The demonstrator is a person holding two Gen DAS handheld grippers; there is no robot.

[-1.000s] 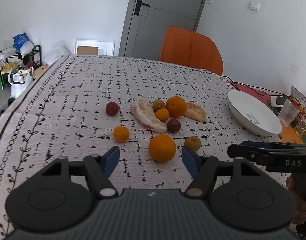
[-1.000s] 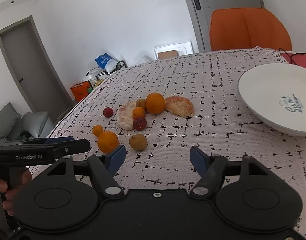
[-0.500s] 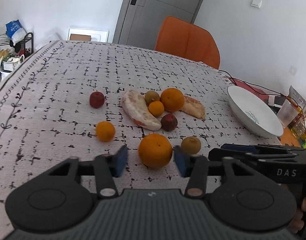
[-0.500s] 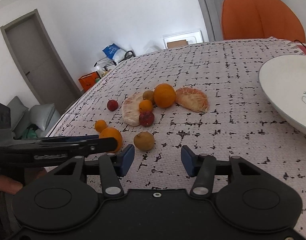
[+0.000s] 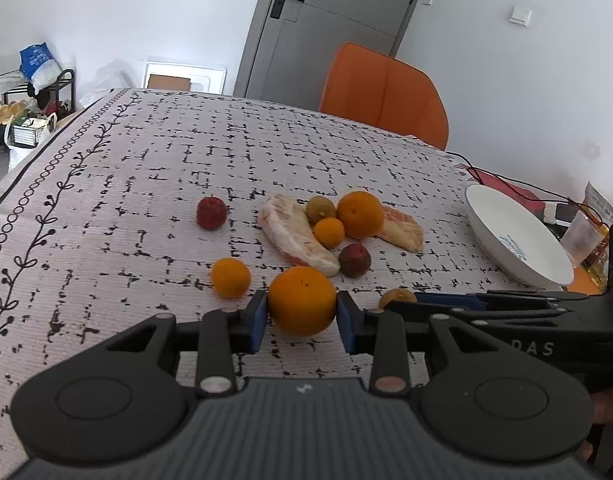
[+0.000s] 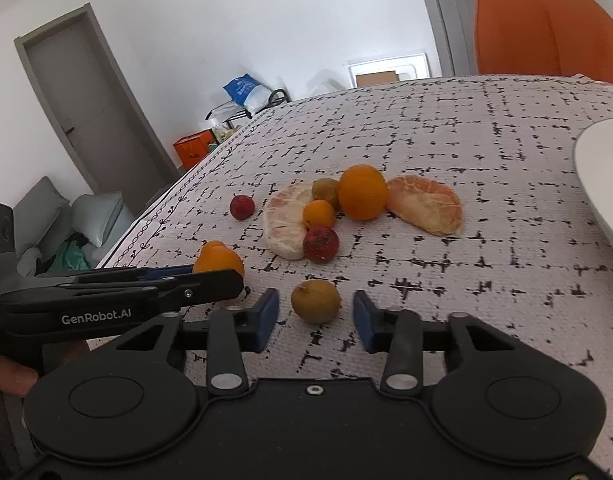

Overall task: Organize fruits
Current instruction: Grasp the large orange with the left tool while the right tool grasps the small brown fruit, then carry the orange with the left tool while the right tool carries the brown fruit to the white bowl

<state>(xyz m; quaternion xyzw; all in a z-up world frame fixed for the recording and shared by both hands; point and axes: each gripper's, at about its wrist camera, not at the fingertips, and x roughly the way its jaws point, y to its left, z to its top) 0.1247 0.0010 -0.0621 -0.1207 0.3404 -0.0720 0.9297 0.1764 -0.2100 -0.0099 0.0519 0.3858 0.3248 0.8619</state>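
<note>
My left gripper [image 5: 302, 322] is shut on a large orange [image 5: 301, 300] that rests on the tablecloth; its blue pads touch both sides. My right gripper [image 6: 316, 320] is open, with its pads on either side of a small brown-yellow fruit [image 6: 315, 300], apart from it. Beyond lie a second large orange [image 5: 360, 214], two small oranges [image 5: 231, 277] [image 5: 329, 232], two red fruits [image 5: 211, 212] [image 5: 354, 260], a green-brown fruit [image 5: 321, 208] and two peeled pomelo pieces [image 5: 296, 239] [image 6: 426, 204]. A white bowl [image 5: 514, 236] stands at the right.
An orange chair [image 5: 382, 96] stands at the table's far edge. Cables and a plastic cup [image 5: 582, 236] lie right of the bowl. The table's left edge [image 5: 10, 188] drops toward bags and a rack on the floor.
My left gripper moved forward and closed on the near large orange. My right gripper moved forward and left until the small brown-yellow fruit lay between its pads, and narrowed somewhat.
</note>
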